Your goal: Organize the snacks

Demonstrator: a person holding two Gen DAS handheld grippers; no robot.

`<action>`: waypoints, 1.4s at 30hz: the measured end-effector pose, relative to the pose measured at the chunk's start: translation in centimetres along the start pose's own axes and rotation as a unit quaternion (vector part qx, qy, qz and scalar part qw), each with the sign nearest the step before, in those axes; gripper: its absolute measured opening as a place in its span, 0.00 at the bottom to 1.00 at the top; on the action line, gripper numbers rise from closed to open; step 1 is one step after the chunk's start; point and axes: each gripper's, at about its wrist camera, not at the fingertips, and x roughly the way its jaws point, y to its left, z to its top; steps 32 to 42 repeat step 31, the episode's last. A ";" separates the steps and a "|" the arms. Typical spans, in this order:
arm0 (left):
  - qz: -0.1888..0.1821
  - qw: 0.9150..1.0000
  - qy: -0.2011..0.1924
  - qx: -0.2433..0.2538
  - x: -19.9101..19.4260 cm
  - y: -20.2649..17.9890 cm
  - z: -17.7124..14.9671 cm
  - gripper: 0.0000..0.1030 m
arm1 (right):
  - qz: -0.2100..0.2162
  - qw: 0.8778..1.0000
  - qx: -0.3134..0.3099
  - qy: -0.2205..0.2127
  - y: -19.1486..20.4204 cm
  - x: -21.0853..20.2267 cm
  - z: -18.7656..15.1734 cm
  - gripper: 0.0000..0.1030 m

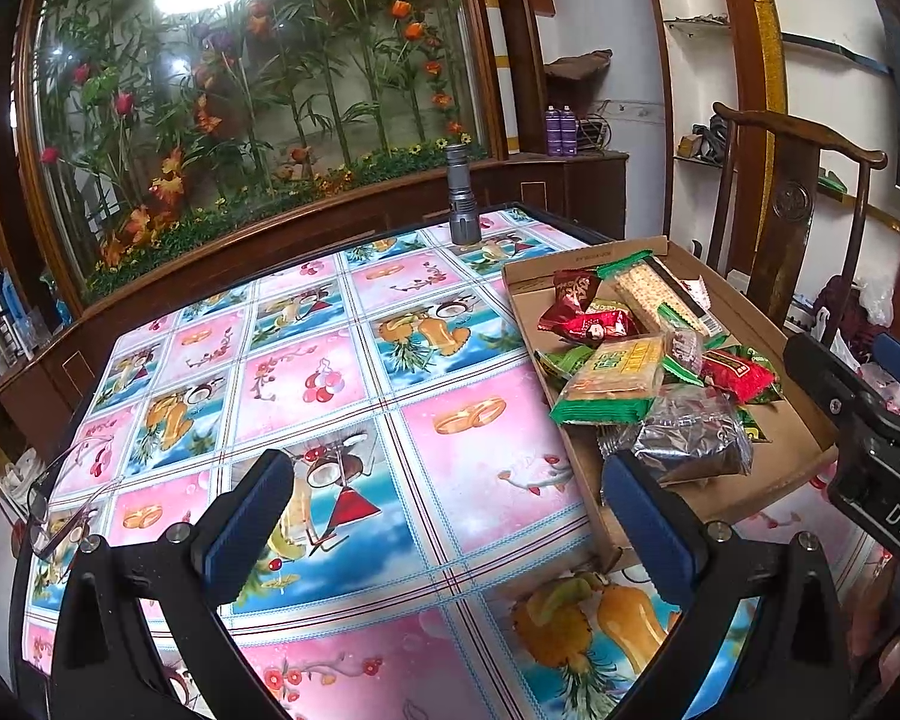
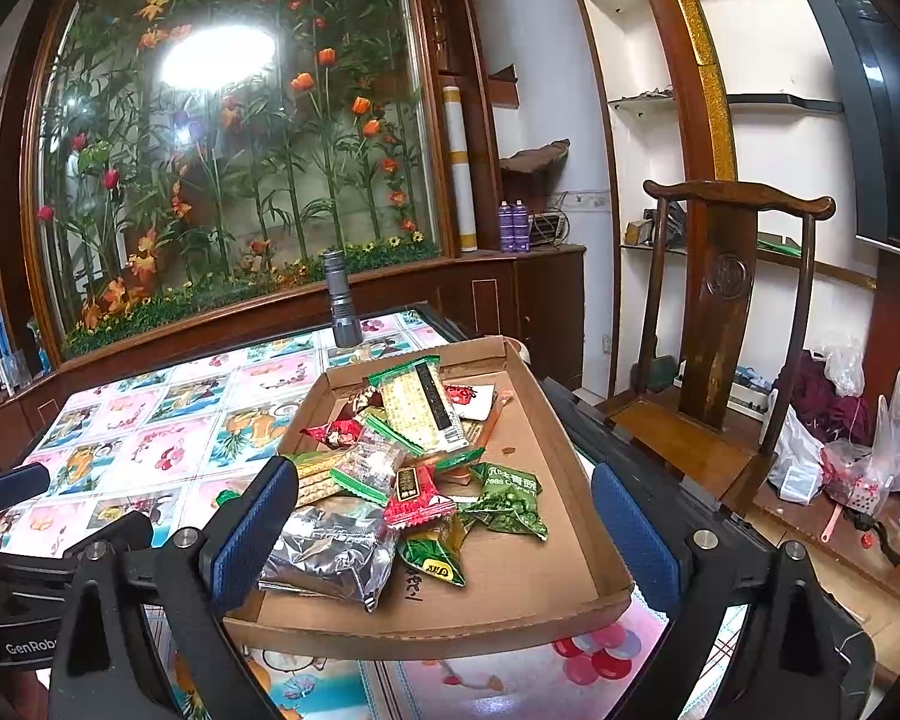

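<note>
left gripper (image 1: 444, 516) spread, empty | right gripper (image 2: 444, 531) spread, empty | cardboard tray (image 2: 546, 540) centre frame (snacks heaped) | flashlight (image 2: 340, 299) upright behind | chair (image 2: 726, 312) right

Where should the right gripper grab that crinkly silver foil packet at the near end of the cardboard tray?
Probably by the silver foil packet's near crimped edge, coming from above: it lies flat at the cardboard tray's near-left corner, and the right gripper's jaws are open.

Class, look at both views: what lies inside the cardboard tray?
The cardboard tray holds a heap of wrapped snacks: a cracker pack, a silver packet, a green pea bag. Whatever lies under the heap is hidden.
</note>
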 end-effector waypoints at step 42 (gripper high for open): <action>-0.044 0.998 0.014 -0.045 0.2 1.4 0.0 0.99 | 0.001 1.000 0.006 -0.002 0.4 -0.2 -0.3 0.97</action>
